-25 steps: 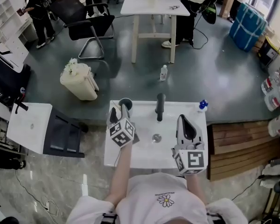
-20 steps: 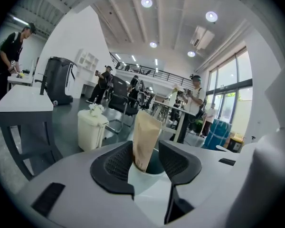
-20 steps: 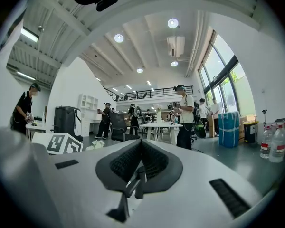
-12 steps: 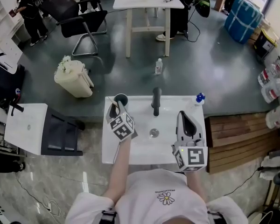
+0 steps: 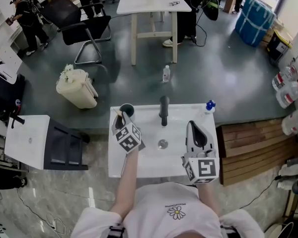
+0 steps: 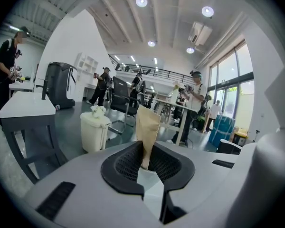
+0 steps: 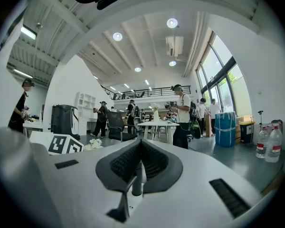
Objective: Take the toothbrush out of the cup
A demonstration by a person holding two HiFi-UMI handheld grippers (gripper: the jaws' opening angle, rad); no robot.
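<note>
A dark cup (image 5: 126, 109) stands at the sink's back left corner. Out of it sticks a tan toothbrush (image 5: 120, 114). My left gripper (image 5: 121, 121) reaches over the cup's near side, and its jaws have just been closing on the brush. In the left gripper view the tan toothbrush (image 6: 147, 127) rises from between the black pads (image 6: 128, 165), which pinch it; the cup is hidden there. My right gripper (image 5: 196, 129) hovers over the sink's right side, shut and with nothing in it. Its pads (image 7: 154, 160) meet in the right gripper view.
A black faucet (image 5: 163, 111) stands at the back of the white sink (image 5: 139, 162), above the drain (image 5: 162, 144). A blue-capped bottle (image 5: 207, 105) sits at the back right corner. Beyond, on the grey floor, are a cream waste bin (image 5: 77, 87) and a small bottle (image 5: 166, 73).
The left gripper's jaws have drawn together around the toothbrush top at the cup. The head view has drifted slightly. The right gripper has stayed where it was.
</note>
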